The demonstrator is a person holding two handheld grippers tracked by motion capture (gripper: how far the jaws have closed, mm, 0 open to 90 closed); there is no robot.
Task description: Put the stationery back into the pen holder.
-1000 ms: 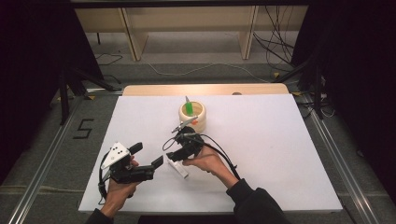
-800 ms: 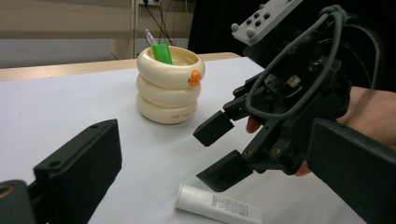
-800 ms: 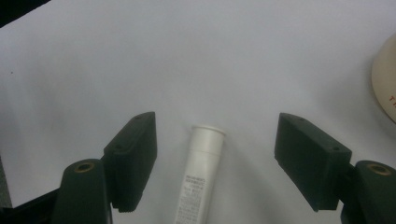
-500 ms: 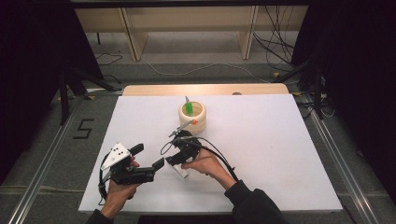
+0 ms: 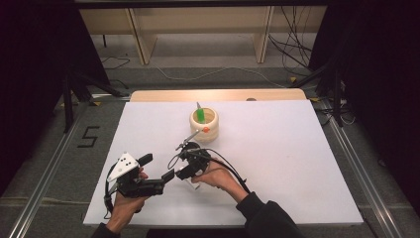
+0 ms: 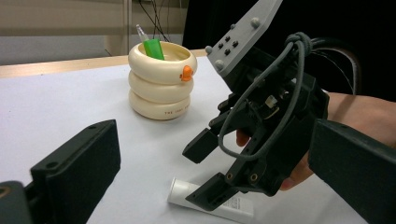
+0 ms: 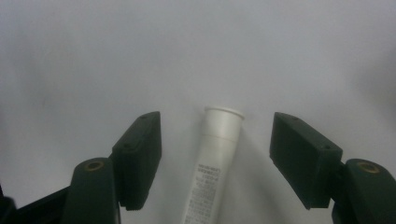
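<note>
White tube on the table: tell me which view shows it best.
The right gripper view: the white tube lies lengthwise between the open right gripper. The left gripper view shows it partly hidden; the high view shows a sliver.

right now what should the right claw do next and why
Probably lower a little and close. In the right gripper view the right claw is open with the white tube lying flat on the table between its jaws, roughly centred, neither jaw touching it. The left claw waits open nearby, and the cream ringed holder stands further back.
</note>
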